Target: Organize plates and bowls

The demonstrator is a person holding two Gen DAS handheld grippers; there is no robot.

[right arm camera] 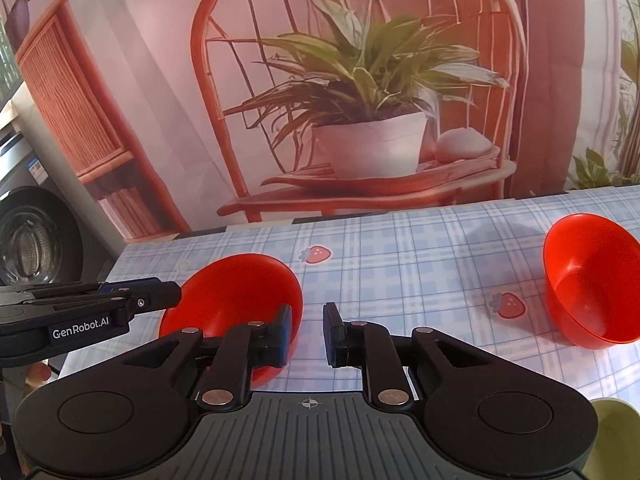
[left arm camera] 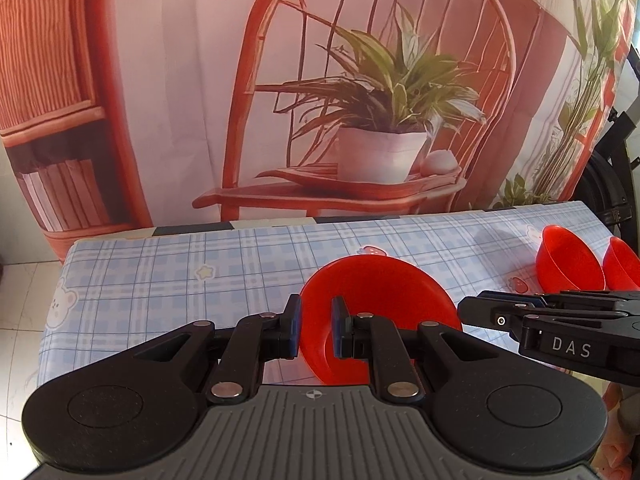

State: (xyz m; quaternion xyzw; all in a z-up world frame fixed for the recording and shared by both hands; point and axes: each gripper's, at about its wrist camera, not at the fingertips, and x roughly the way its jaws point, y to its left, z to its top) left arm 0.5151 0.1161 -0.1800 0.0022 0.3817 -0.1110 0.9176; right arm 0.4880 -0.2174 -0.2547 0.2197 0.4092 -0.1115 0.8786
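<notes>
Held bowl: red bowl (left arm camera: 380, 300) was tilted on edge above the table's near left part, mouth turned toward the backdrop and rightward, rim plane near upright.
Left gripper (left arm camera: 316, 330): was clamped narrowly on that bowl's rim wall, one pad inside, one outside.
Right gripper (right arm camera: 306, 334): stood slightly parted, nothing between the pads; left finger lay just in front of the held bowl's rim, contact not clear.
Bowl count: three red ones seen from the left wrist — the held one, plus second bowl (left arm camera: 568, 260) and third bowl (left arm camera: 624, 264) side by side at the far right, mouths up.
Pale green dish (right arm camera: 612, 436): one, partly hidden at the lower right corner.
Table (left arm camera: 160, 264): was covered in blue plaid cloth with strawberry and bear prints.
Surroundings: printed backdrop (left arm camera: 360, 100) of chair and potted plant hung behind; washing machine (right arm camera: 28, 232) stood left.
Obstruction: right gripper body crossed just in front of the two far bowls in the left view.
</notes>
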